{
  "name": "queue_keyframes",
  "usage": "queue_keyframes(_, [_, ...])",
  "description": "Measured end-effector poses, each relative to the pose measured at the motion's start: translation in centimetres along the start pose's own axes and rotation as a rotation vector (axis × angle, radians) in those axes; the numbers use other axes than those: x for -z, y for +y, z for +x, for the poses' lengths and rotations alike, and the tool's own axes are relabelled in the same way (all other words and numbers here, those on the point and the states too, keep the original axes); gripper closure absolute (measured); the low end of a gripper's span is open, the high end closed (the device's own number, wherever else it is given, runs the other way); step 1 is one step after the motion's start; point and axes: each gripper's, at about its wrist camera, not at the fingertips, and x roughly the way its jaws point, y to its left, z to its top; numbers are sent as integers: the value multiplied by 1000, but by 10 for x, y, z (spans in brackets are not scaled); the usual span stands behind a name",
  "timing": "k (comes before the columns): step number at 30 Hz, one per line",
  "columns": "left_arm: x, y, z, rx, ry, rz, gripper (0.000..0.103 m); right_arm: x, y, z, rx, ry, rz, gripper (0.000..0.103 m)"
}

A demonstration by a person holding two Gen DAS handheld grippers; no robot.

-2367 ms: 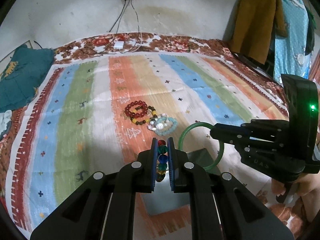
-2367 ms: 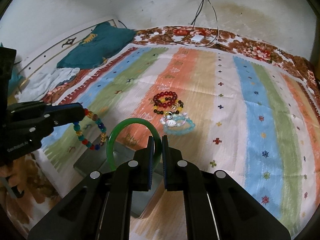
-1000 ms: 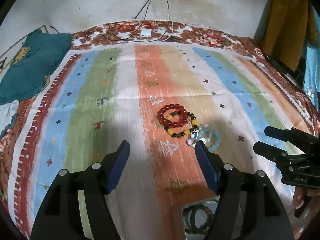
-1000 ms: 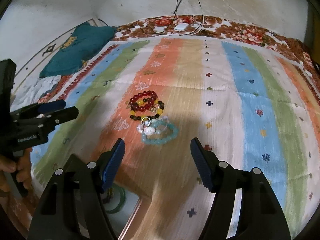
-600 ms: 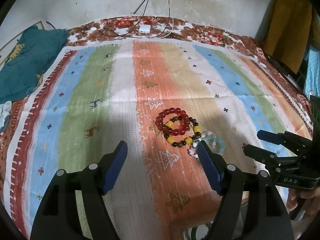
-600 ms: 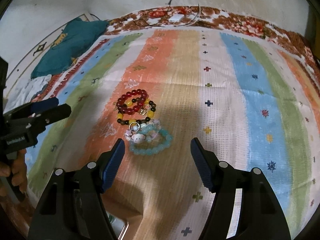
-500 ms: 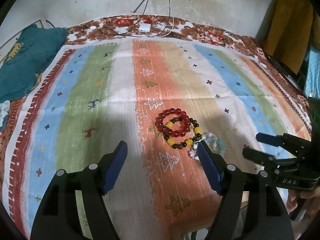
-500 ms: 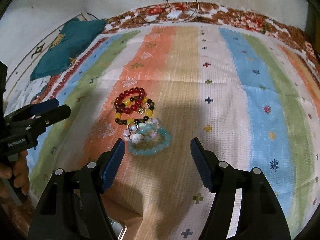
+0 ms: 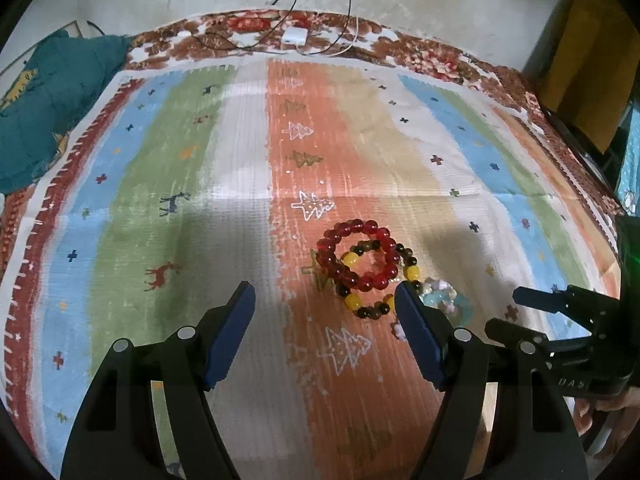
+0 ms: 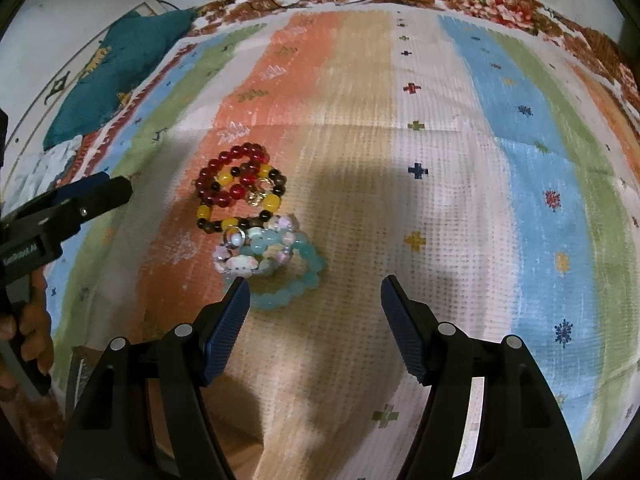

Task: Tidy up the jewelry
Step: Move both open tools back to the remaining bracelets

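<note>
A: Left gripper (image 9: 325, 312) is over the striped rug (image 9: 240, 184), jaws spread, nothing between them. They have just been opening a touch more.

B: And the bracelets?

A: One pile on the orange stripe. Red beads (image 9: 358, 254) lie across the yellow-and-dark string (image 9: 378, 284), just beyond the left gripper's right finger.

B: Right gripper (image 10: 316, 300) is spread and empty too. The aqua bracelet (image 10: 288, 276) and pale charm string (image 10: 248, 252) lie touching, by its left fingertip.
</note>
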Motion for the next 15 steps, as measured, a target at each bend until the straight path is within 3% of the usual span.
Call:
queue_keyframes(4, [-5, 0, 8, 36, 30, -35, 31, -3, -5, 9, 0, 23, 21, 35])
queue_keyframes(15, [-15, 0, 38, 42, 74, -32, 34, -11, -11, 29, 18, 61, 31, 35])
